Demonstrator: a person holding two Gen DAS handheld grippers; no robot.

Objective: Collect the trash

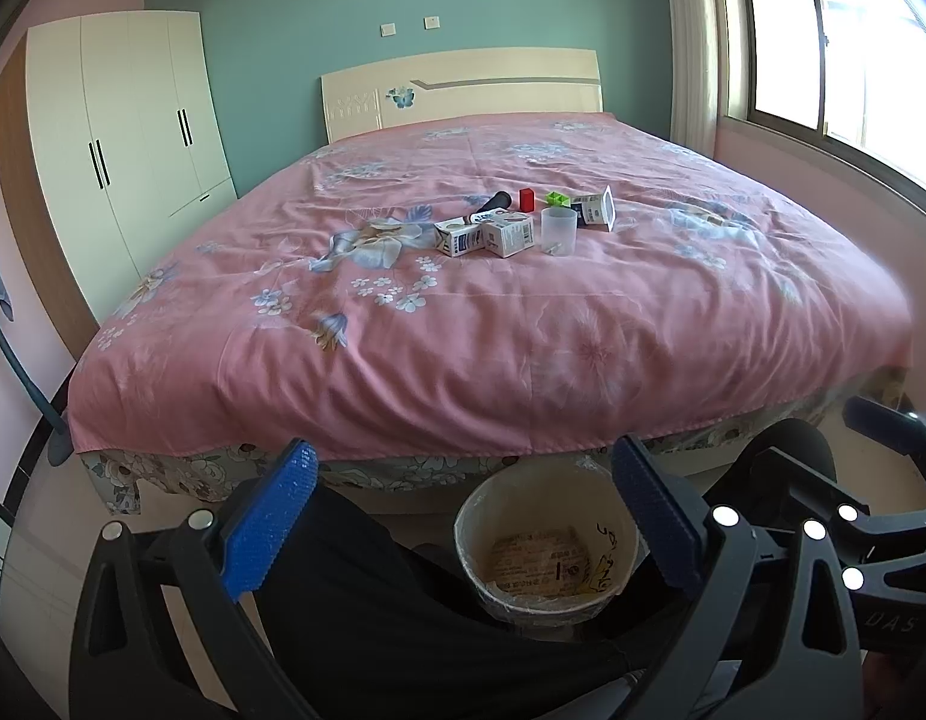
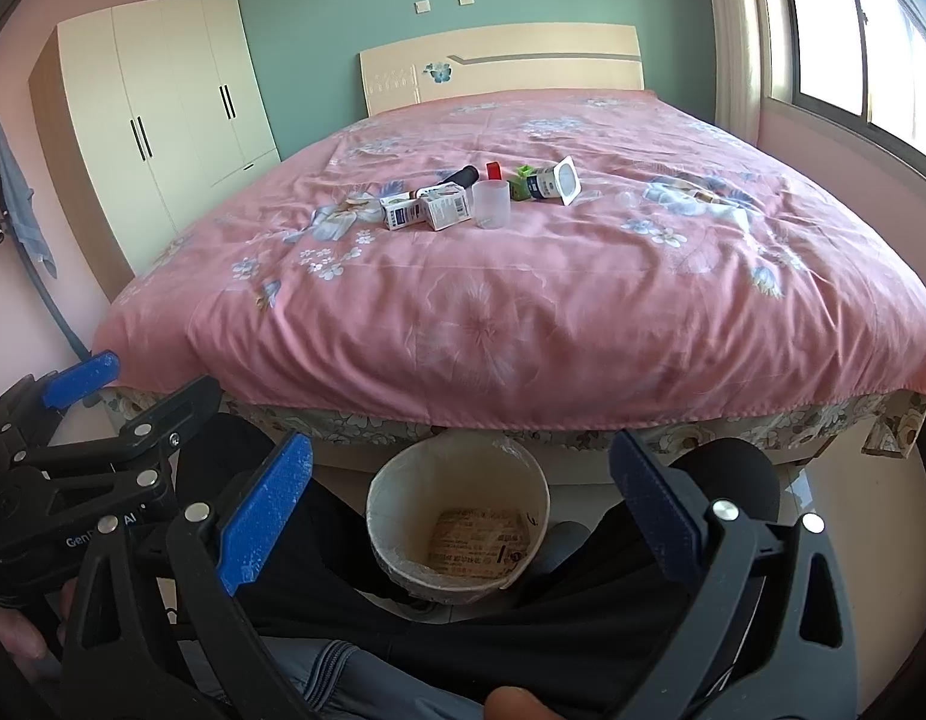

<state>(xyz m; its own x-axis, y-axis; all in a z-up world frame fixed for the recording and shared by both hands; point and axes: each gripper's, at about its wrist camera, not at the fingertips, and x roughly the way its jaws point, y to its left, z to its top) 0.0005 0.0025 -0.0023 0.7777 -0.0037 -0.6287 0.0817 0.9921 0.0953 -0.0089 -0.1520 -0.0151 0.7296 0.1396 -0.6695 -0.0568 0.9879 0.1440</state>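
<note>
Trash lies in a cluster mid-bed: two small white cartons (image 1: 484, 238) (image 2: 426, 210), a clear plastic cup (image 1: 559, 230) (image 2: 491, 203), a dark tube (image 1: 493, 202) (image 2: 459, 176), a red block (image 1: 527, 198) (image 2: 493, 170), a green piece (image 1: 556, 198) (image 2: 521, 174) and a tipped yogurt cup (image 1: 596, 210) (image 2: 556, 181). A round paper bin (image 1: 544, 546) (image 2: 458, 525) stands on the floor at the bed's foot. My left gripper (image 1: 463, 516) and right gripper (image 2: 463, 510) hover open above the bin, holding nothing.
The pink floral bedspread (image 1: 523, 330) hangs over the foot of the bed. A white wardrobe (image 1: 126, 138) stands at the left, a window (image 1: 835, 36) at the right. The person's dark trouser legs (image 2: 354, 546) flank the bin.
</note>
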